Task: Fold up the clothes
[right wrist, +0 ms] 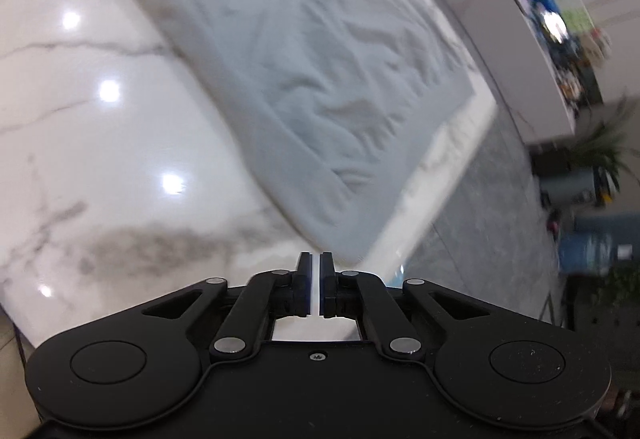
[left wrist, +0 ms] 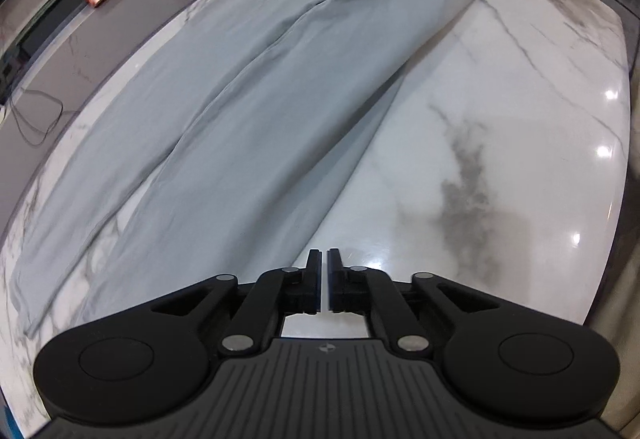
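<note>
The glossy white marble desk with grey veins is carrying the pale grey cotton trousers, lying flat along its far side. I am holding my black left tool and black right tool above bare marble, jaws narrowly apart, gripping nothing.

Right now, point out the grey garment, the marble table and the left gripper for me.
grey garment (left wrist: 248,111): left wrist view, middle of the spread cloth.
marble table (left wrist: 500,119): left wrist view, bare top right of the cloth.
left gripper (left wrist: 324,259): left wrist view, between its fingertips.
</note>
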Tool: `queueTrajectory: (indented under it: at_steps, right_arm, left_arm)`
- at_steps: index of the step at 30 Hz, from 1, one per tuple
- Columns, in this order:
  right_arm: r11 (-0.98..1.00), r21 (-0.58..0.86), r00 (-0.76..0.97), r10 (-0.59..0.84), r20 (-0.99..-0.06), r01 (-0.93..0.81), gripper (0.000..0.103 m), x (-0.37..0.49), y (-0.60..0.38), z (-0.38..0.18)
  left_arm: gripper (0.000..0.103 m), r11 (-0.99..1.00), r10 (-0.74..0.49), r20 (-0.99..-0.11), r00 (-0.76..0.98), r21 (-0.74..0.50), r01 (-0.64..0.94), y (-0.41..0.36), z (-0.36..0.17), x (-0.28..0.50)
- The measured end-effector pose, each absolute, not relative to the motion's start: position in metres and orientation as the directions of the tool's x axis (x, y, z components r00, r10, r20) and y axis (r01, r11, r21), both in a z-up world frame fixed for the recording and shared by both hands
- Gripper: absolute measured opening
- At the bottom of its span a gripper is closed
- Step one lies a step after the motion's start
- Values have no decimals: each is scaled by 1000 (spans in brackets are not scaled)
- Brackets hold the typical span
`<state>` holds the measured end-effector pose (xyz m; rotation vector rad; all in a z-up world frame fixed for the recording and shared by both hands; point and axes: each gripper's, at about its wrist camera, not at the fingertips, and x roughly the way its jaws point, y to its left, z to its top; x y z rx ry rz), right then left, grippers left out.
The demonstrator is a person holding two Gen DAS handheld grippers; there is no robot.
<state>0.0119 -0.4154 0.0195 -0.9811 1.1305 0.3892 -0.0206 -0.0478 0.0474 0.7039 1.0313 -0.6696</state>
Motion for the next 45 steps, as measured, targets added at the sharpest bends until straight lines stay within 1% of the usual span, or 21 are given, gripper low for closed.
queueTrajectory:
  at_steps: [1,2,4,6,9,12,13,14,16,18,20,22,28,31,33,34,37,41,45]
  right_arm:
    - [533,-456,421,-196,-886,-712,20,11,-411,18]
    - [521,-458,425,-191,-885,-720,21,10,-407,16]
    - [513,-455,424,-184,-887,-728,22,13,-401,13]
    - [502,-450,418,-183,-890,-738,23,17,-400,9]
    - [498,-444,410,-183,-893,-745,24,23,-401,5]
    - [502,-440,407,-180,-895,-745,23,28,-404,1]
    - [505,-439,409,-176,-895,-743,23,30,-406,-1]
    - [508,-439,411,-173,-895,-741,24,32,-407,-2]
    - [503,-444,420,-169,-892,-742,24,32,-408,-4]
    - [493,-449,427,-165,-889,-745,24,31,-409,-6]
    - [476,-442,423,-152,-893,-760,23,29,-409,-7]
    - [412,-455,434,-148,-889,-790,23,22,-410,-8]
    - [315,-483,441,-197,-875,-817,23,17,-415,-19]
    - [323,-508,470,-193,-861,-798,19,21,-412,-22]
    - [345,-523,478,-212,-852,-780,0,25,-411,-23]
    - [358,-526,479,-219,-850,-772,0,27,-411,-22]
    - [477,-496,456,-207,-866,-725,0,34,-419,1]
    - [476,-462,406,-222,-886,-748,0,25,-427,17]
    - [469,-403,308,-267,-913,-786,0,8,-432,22]
  left_arm:
    - [27,585,-142,-916,375,228,778,-51,46,-21]
    - [29,571,-125,-913,388,254,781,-54,44,-21]
    - [30,542,-97,-907,410,298,786,-60,39,-19]
    - [34,532,-83,-902,423,319,784,-61,37,-16]
    - [34,539,-94,-907,411,301,787,-60,34,-10]
    - [31,570,-129,-914,384,249,783,-59,34,1]
    - [25,581,-141,-916,375,230,780,-60,34,5]
    - [13,589,-151,-918,368,215,779,-60,34,9]
    - [0,593,-158,-920,360,203,779,-62,34,13]
    - [0,591,-162,-923,350,193,783,-66,34,15]
    - [0,578,-177,-936,305,152,802,-63,37,17]
    - [0,563,-193,-944,268,117,818,-56,40,15]
    - [0,585,-245,-944,222,39,810,-33,56,10]
    - [0,592,-259,-940,222,27,805,-31,62,9]
    - [0,599,-264,-938,226,25,800,-32,64,10]
    - [0,605,-271,-935,228,19,796,-31,66,9]
    - [0,600,-288,-932,218,2,800,-27,72,5]
    - [0,568,-325,-931,169,-49,822,-26,74,-7]
    - [0,541,-350,-929,125,-91,836,-27,68,-29]
